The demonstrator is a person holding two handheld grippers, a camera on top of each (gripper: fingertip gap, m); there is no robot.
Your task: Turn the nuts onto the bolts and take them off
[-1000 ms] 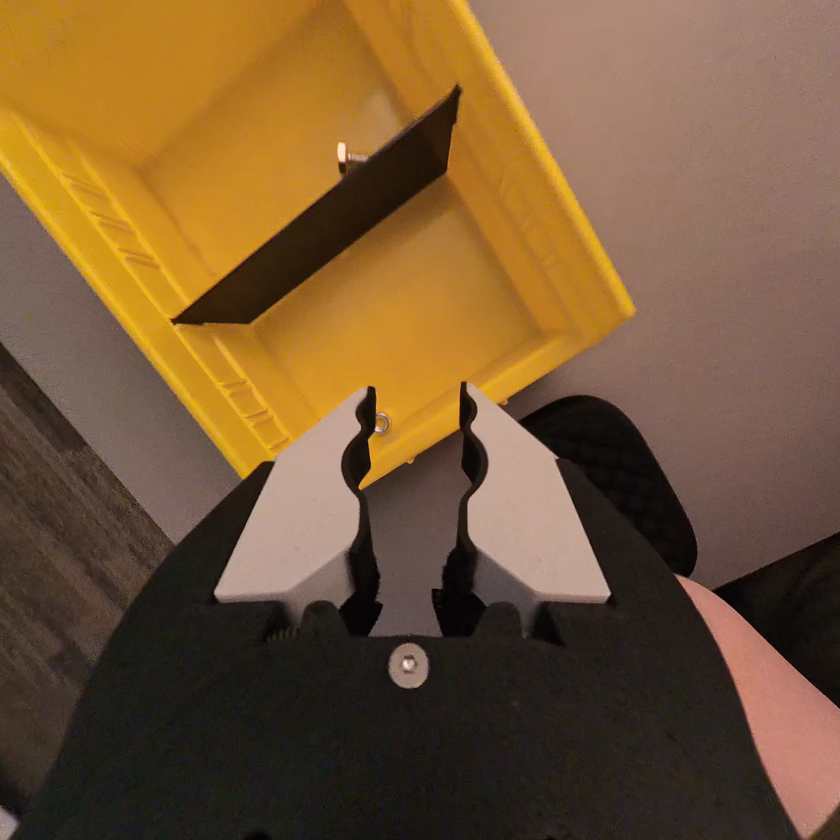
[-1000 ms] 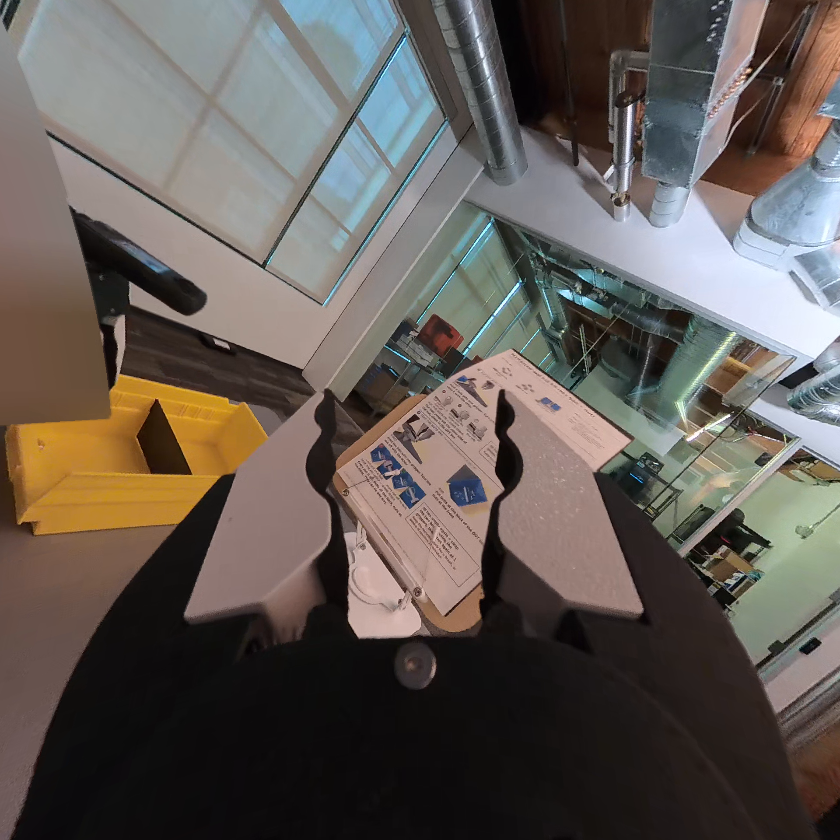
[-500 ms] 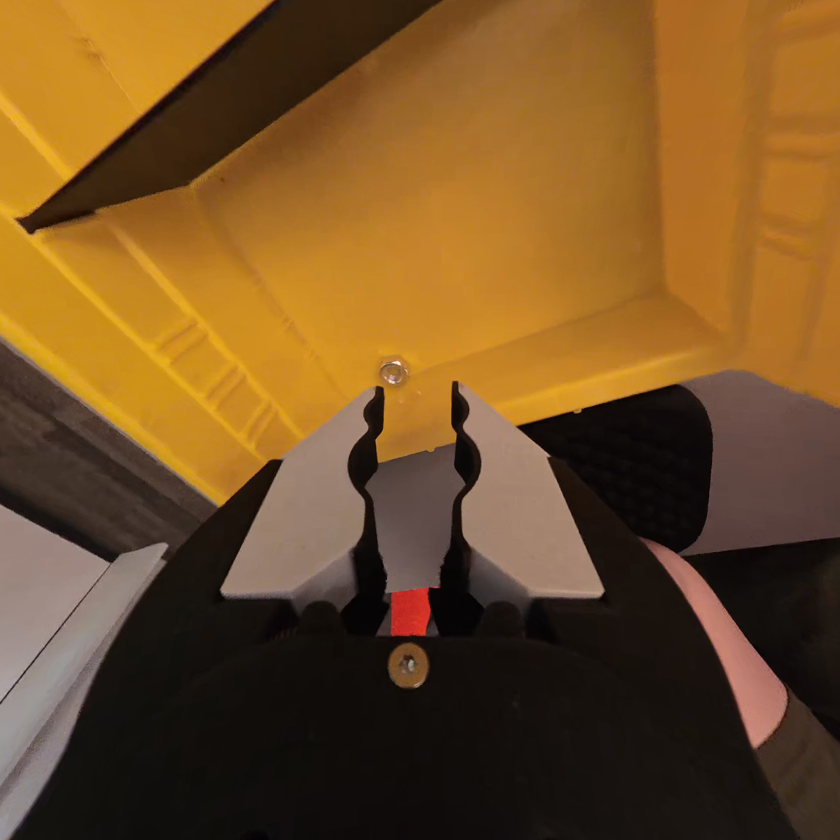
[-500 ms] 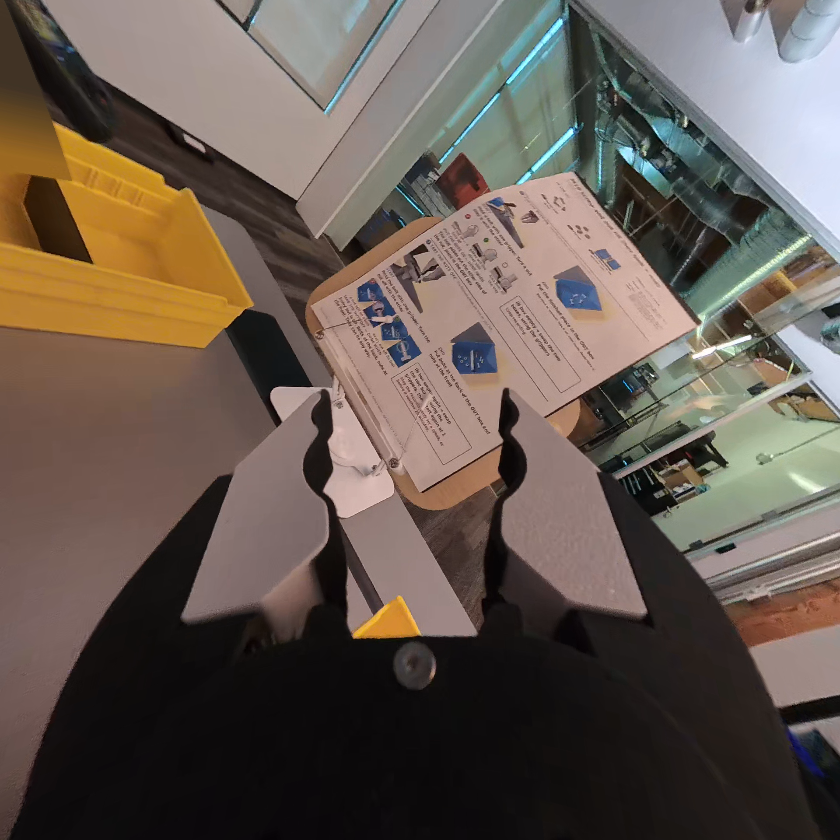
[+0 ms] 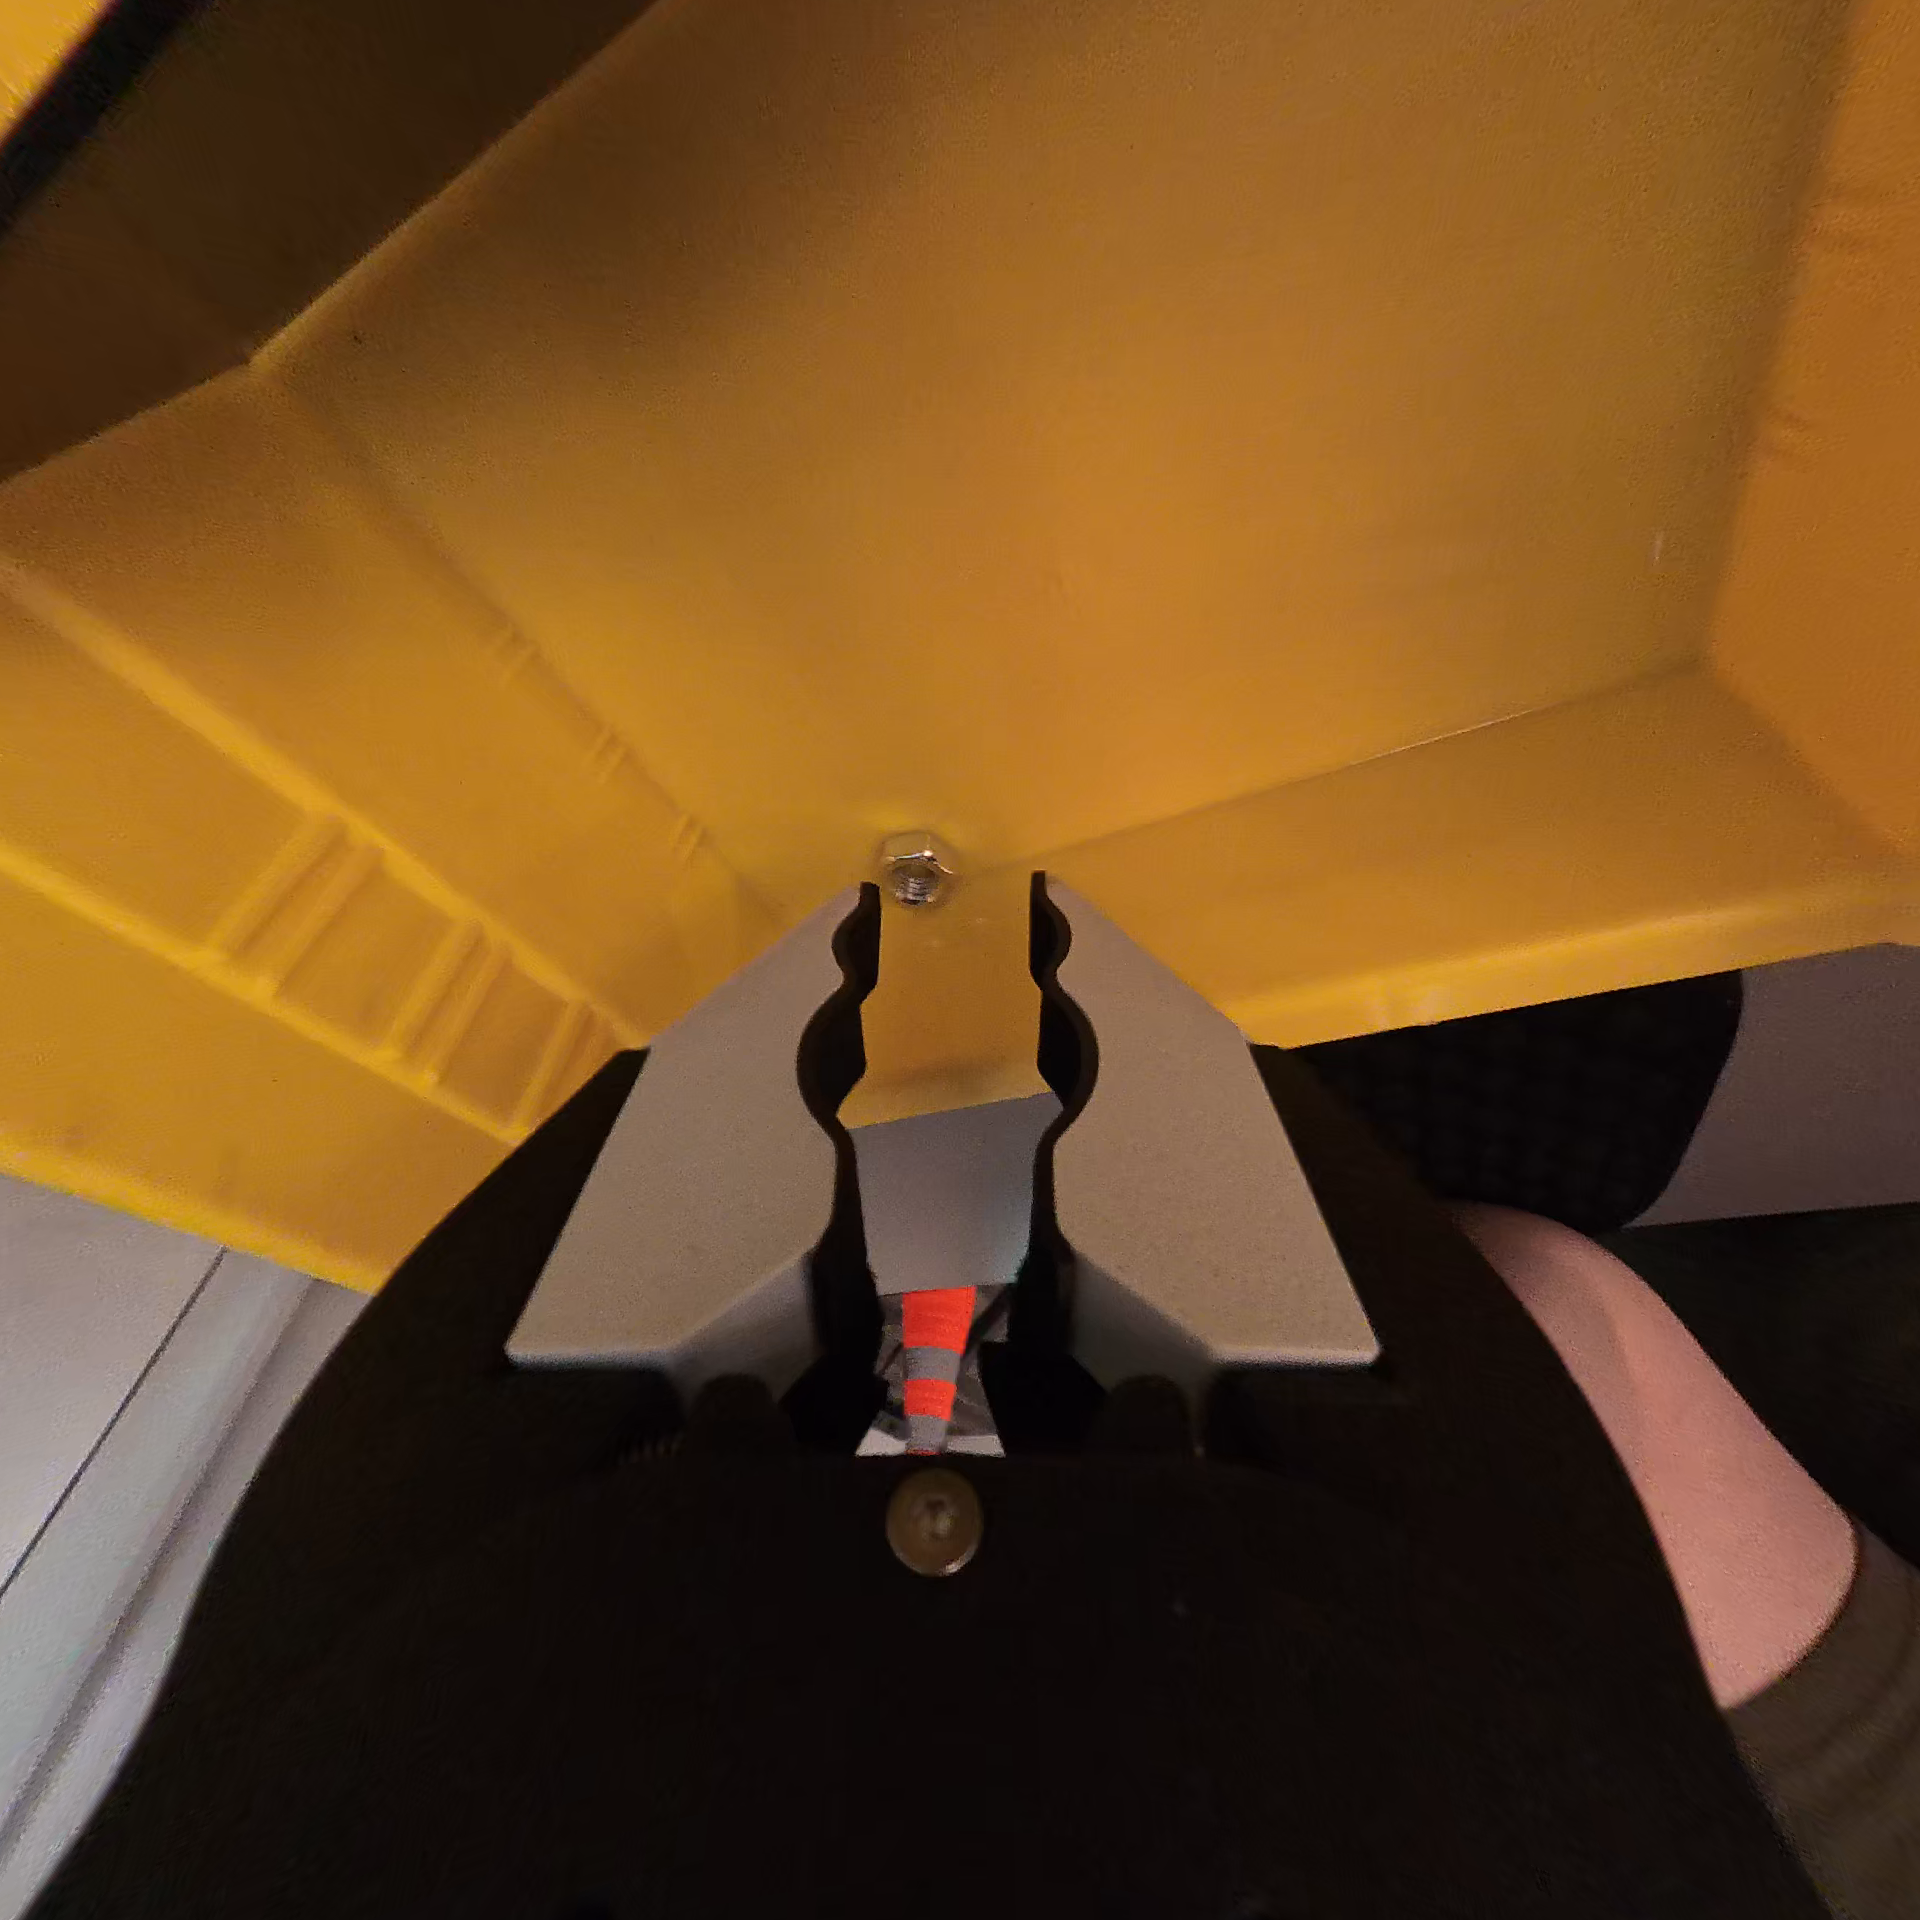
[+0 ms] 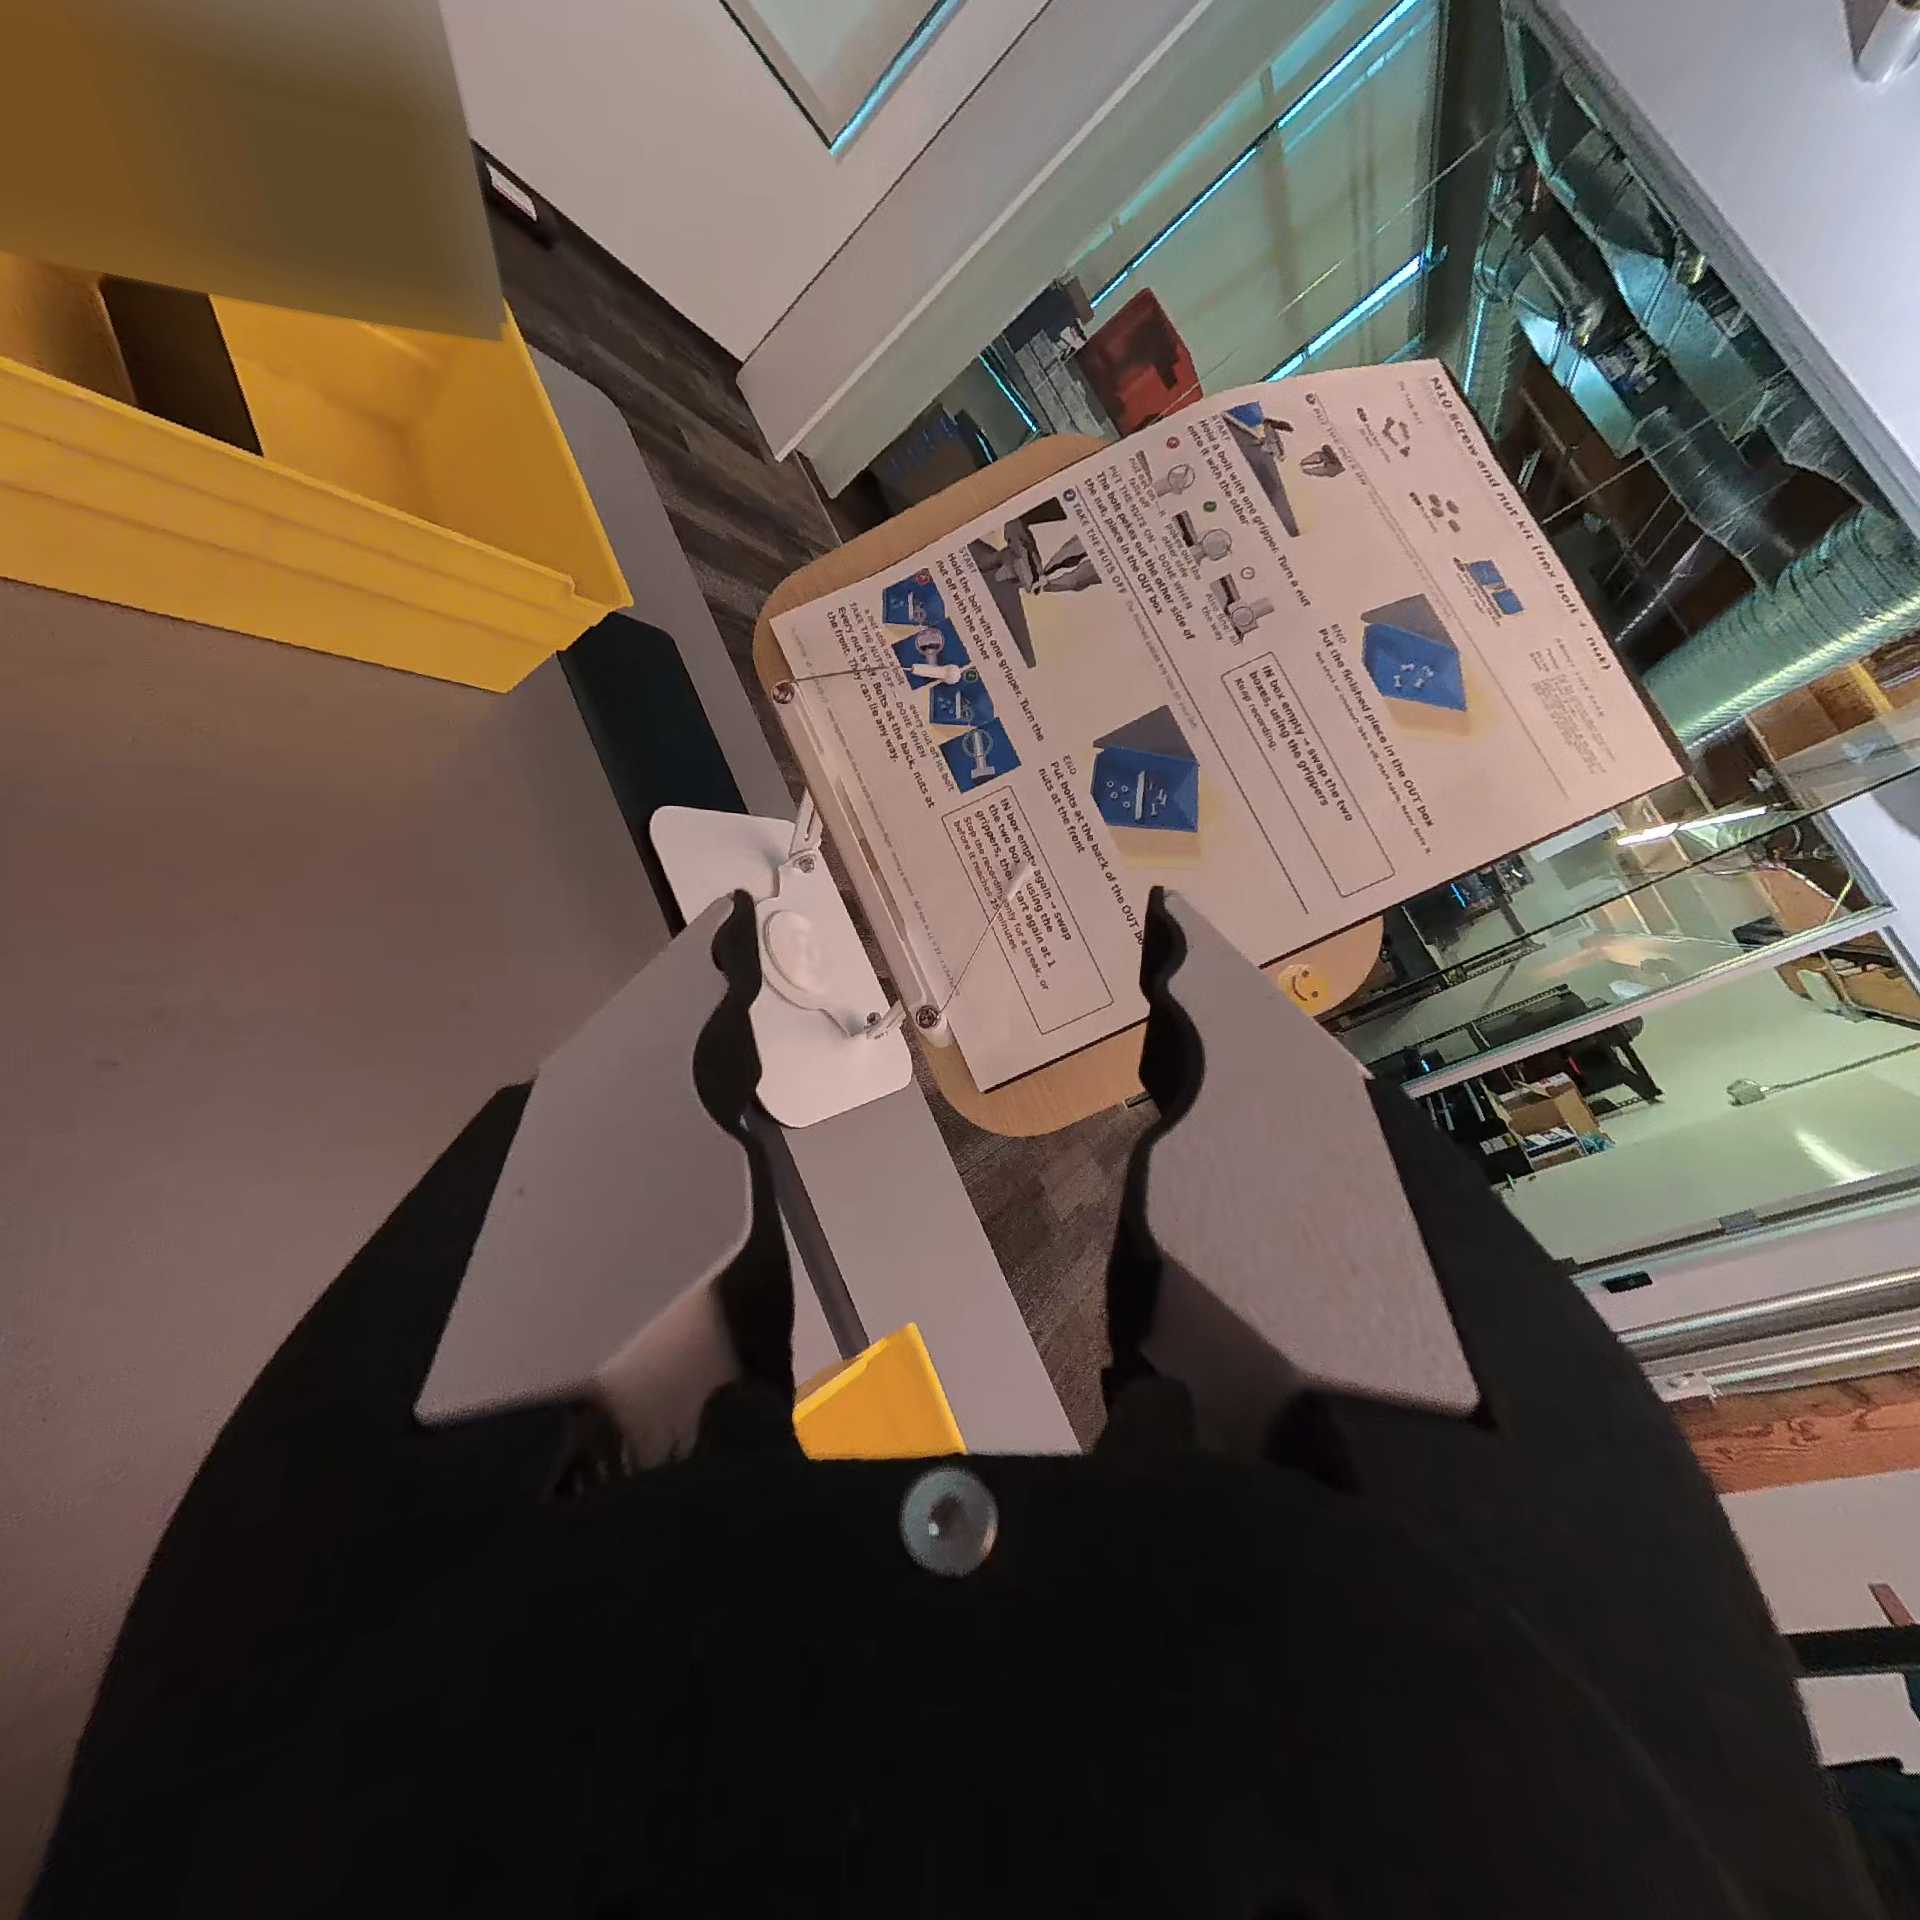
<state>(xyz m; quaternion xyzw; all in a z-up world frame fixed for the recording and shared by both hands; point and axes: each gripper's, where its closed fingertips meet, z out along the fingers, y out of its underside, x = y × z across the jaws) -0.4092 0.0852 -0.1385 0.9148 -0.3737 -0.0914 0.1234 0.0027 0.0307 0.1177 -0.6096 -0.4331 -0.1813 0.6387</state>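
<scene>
The left gripper (image 5: 948,883) is spread, empty, its tips just short of a small silver nut (image 5: 914,865) lying in a near corner of the yellow bin (image 5: 1351,582). The right gripper (image 6: 948,914) is spread wide and empty above the grey table (image 6: 291,935), facing an instruction sheet (image 6: 1195,675) beyond the table's edge.

A small silver hex nut (image 5: 914,871) lies flat, threaded hole up, in a floor corner of the yellow bin (image 5: 1039,468).

Grey tabletop (image 6: 260,935) fills left of right wrist view. Dark patterned floor (image 6: 665,374) upper centre. Glass partitions (image 6: 1299,218) and silver ducting (image 6: 1787,613) at right, daylight bright.
</scene>
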